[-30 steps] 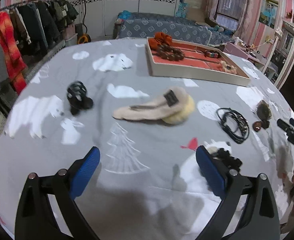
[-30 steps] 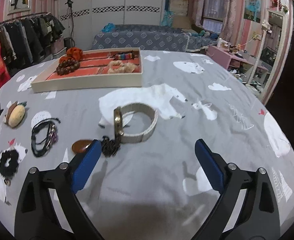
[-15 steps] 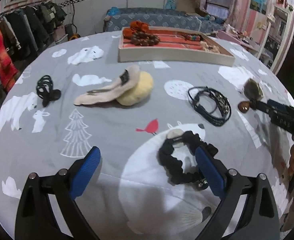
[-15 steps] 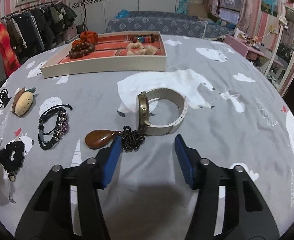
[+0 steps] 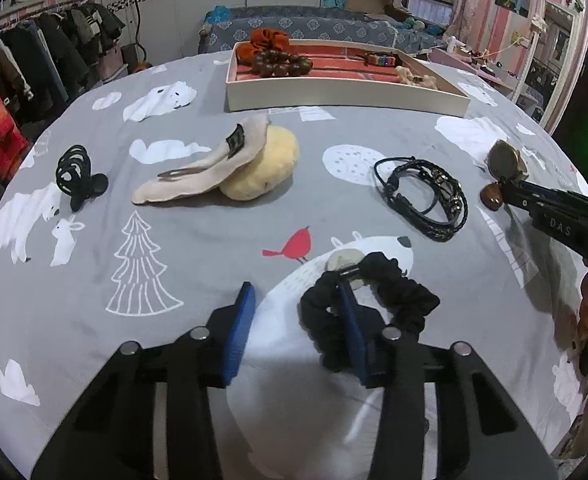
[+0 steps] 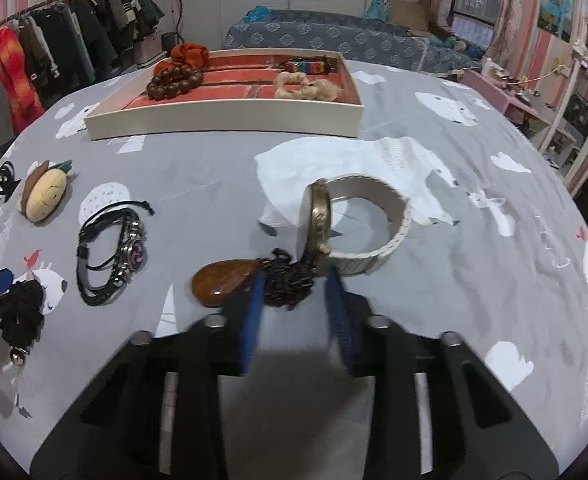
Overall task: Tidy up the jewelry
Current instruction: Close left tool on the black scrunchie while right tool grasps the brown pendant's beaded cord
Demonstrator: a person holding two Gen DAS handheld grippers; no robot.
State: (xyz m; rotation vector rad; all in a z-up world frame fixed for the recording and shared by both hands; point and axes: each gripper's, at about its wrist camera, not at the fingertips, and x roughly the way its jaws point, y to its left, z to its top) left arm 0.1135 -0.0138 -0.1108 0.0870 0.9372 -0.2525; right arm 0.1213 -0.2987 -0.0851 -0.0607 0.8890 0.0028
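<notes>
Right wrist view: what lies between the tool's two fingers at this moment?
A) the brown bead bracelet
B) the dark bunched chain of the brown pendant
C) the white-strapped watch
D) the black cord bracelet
B: the dark chain of the brown pendant sits in the gap of the right tool as its jaws are closing, while the watch lies just beyond the fingers and the tray is far off.

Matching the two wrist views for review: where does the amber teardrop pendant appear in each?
Left wrist: the amber pendant is at the far right edge, mostly hidden behind the right gripper.
Right wrist: the pendant lies low and centre-left, by the gripper's left finger.
Shared landmark: the black cord bracelet.
</notes>
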